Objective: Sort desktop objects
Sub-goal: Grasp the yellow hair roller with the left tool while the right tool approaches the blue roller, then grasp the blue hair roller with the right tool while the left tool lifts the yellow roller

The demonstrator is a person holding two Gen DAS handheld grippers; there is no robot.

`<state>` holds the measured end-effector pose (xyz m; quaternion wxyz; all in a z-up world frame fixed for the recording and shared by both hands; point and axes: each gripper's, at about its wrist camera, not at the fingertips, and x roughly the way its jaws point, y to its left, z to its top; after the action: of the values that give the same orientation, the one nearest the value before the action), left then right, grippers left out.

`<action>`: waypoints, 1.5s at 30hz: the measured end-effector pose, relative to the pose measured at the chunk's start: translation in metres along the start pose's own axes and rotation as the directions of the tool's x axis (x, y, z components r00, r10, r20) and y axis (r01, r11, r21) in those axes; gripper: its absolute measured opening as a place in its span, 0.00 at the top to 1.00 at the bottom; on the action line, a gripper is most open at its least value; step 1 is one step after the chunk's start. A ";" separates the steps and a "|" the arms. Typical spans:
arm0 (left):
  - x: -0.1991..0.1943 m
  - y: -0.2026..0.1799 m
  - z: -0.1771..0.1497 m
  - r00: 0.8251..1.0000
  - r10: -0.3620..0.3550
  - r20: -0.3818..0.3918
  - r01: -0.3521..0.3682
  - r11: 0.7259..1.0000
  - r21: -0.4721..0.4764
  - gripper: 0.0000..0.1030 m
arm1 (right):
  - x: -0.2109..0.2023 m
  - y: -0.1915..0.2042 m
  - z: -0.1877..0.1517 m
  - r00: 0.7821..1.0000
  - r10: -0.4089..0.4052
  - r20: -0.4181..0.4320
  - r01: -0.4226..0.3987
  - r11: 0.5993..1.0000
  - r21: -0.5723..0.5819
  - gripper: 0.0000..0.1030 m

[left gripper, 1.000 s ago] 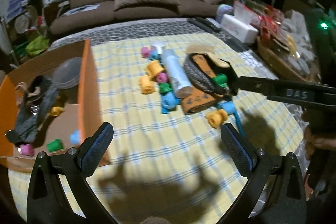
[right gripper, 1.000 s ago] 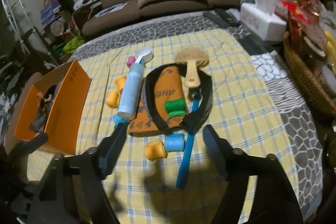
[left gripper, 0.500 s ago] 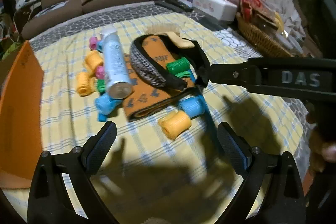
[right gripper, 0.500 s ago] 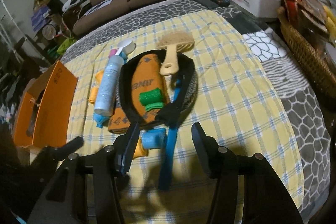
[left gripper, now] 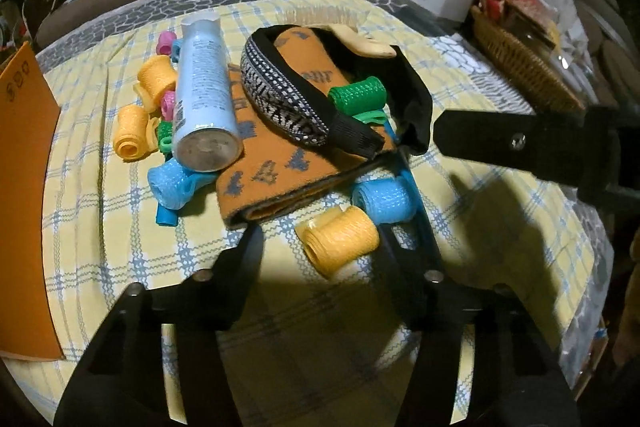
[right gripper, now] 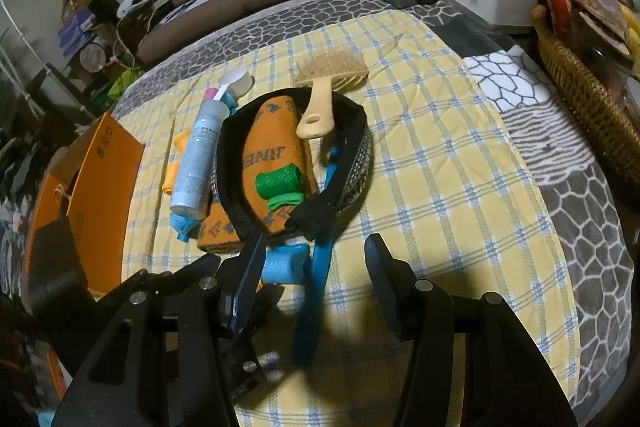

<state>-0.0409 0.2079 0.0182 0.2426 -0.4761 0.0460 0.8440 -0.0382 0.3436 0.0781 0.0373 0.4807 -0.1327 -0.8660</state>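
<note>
**A:** While the pile sits in plain sight, what is hidden or cut off?

**B:** On the left wrist view the orange box [left gripper: 24, 187] is cut by the frame edge, so its inside cannot be seen. The brush [right gripper: 324, 83] has its handle resting over the headband [right gripper: 356, 163], and the blue strap [right gripper: 316, 267] runs under the pile. The yellow roller [left gripper: 340, 239] cannot be made out on the right wrist view.

**A:** What has changed since 1 second ago?

**B:** Both cameras have come lower and closer to the pile. The yellow roller, then well ahead of the left gripper [left gripper: 320, 251], now lies between its tips.

**A:** And the pose?

**B:** The left jaws are spread on either side of the yellow roller, not pinching it. The right gripper [right gripper: 314, 259] hangs low over the checked cloth [right gripper: 440, 187], jaws spread, with the blue roller [right gripper: 286, 263] and strap between them. The spray bottle [left gripper: 204, 91] lies on its side beside the orange sock [left gripper: 280, 171].
</note>
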 end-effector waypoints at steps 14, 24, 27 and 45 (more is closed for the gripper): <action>-0.030 0.022 -0.001 0.999 -0.044 0.030 0.046 0.998 -0.050 0.69 | 0.022 0.017 -0.008 0.997 0.040 -0.069 -0.041 0.999 -0.013 0.48; -0.090 0.057 0.012 0.993 -0.023 0.114 0.034 0.994 -0.099 0.69 | 0.042 0.034 -0.015 0.994 -0.019 -0.104 0.011 0.997 -0.080 0.47; -0.104 0.064 0.017 0.990 -0.030 0.135 0.045 0.992 -0.115 0.69 | 0.046 0.035 -0.016 0.994 -0.043 -0.102 0.033 0.995 -0.098 0.45; -0.152 0.149 0.015 0.981 0.040 0.192 0.002 0.976 -0.217 0.69 | 0.022 0.079 -0.011 0.998 0.020 -0.058 -0.033 0.972 -0.231 0.67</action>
<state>-0.0548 0.0264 0.1294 0.1846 -0.4141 -0.0653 0.8889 -0.0461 0.2615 0.0752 0.1084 0.4951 -0.0361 -0.8613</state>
